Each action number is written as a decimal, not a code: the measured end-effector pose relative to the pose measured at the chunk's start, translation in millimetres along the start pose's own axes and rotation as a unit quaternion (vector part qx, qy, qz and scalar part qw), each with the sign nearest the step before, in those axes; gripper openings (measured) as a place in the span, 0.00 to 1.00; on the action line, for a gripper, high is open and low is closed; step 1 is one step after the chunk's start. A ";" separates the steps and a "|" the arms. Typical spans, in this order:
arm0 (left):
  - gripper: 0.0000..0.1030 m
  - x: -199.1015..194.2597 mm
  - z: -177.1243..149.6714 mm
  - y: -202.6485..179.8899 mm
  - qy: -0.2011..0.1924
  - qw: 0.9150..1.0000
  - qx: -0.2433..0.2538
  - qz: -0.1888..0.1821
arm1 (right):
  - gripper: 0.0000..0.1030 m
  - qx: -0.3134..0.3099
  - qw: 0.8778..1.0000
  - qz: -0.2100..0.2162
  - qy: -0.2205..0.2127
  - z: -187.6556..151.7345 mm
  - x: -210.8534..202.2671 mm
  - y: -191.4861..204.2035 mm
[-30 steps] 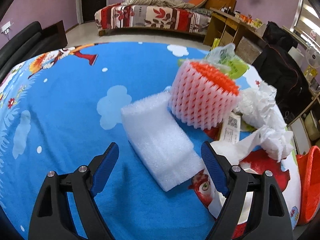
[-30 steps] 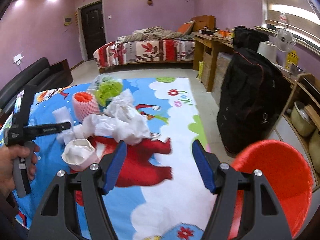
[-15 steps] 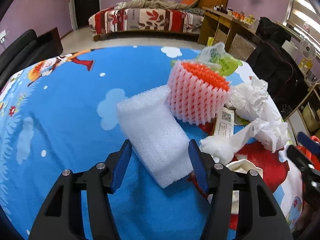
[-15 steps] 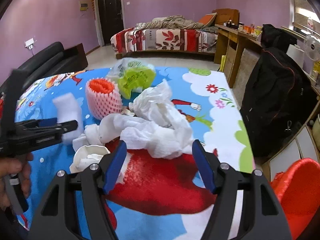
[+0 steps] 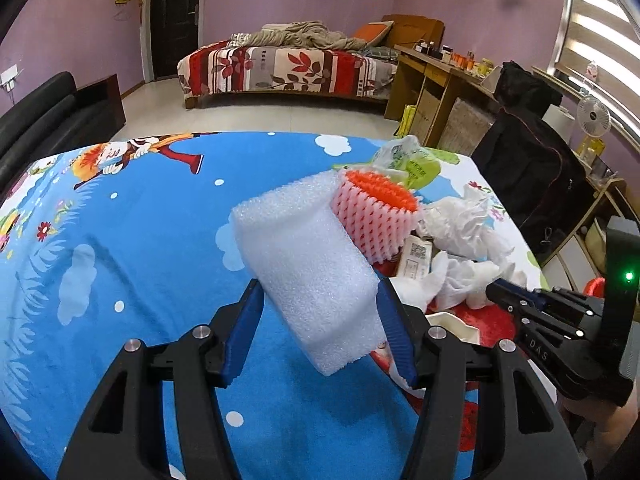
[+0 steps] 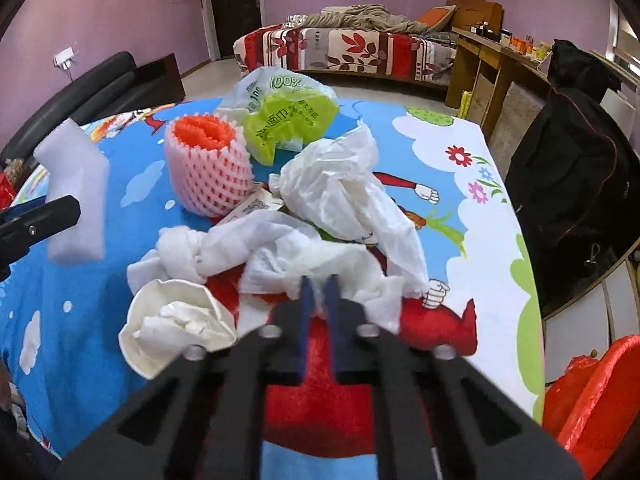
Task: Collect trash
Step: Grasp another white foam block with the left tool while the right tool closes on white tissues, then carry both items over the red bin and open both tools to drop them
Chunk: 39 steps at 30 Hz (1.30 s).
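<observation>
White foam was what I had in the left gripper [image 5: 320,320]: the foam block [image 5: 308,268] sat between its blue jaws, held at a moderate spread with both pads pressed against its sides, its long axis running away from me along the line of the jaws toward the far side of the worktop [image 5: 120,220]. It looked lifted clear of the blue cartoon cloth, though I judged that from its tilt and the view from the other wrist. The relation that mattered next was on my right side. The right gripper [image 6: 318,286] had just snapped its jaws together, and they stood all but closed on the near edge of the crumpled white tissue [image 6: 320,256], which lay directly ahead of the tips and trailed off far and left toward the pink foam fruit net [image 6: 210,168] and the green plastic bag [image 6: 288,120]. A thin fold of tissue seemed pinched there; how firmly, I could not tell. The red bin [image 6: 592,392] waited low at the near right, off the edge of the worktop, so the right hand was the closer one to it, and I reckoned both loads would need carrying that way.
</observation>
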State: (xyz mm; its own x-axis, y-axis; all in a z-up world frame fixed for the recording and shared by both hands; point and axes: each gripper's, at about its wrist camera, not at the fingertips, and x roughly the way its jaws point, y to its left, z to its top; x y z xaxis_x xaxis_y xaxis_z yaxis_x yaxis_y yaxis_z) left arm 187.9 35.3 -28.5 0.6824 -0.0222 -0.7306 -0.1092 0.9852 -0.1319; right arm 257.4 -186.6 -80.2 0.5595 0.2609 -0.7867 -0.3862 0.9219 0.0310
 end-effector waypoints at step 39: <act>0.53 -52.8 -37.6 -257.7 -0.004 0.961 0.181 -0.209 | 0.01 0.165 0.969 -0.147 -0.107 -135.7 -208.9 -175.3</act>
State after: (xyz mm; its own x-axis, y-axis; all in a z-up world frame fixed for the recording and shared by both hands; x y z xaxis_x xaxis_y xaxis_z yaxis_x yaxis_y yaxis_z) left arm 152.9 -223.8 18.9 0.6182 -0.4285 -0.6590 0.4326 0.8854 -0.1699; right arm 108.7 -441.6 -5.0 0.7632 -0.0055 -0.6461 0.0482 0.9977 0.0484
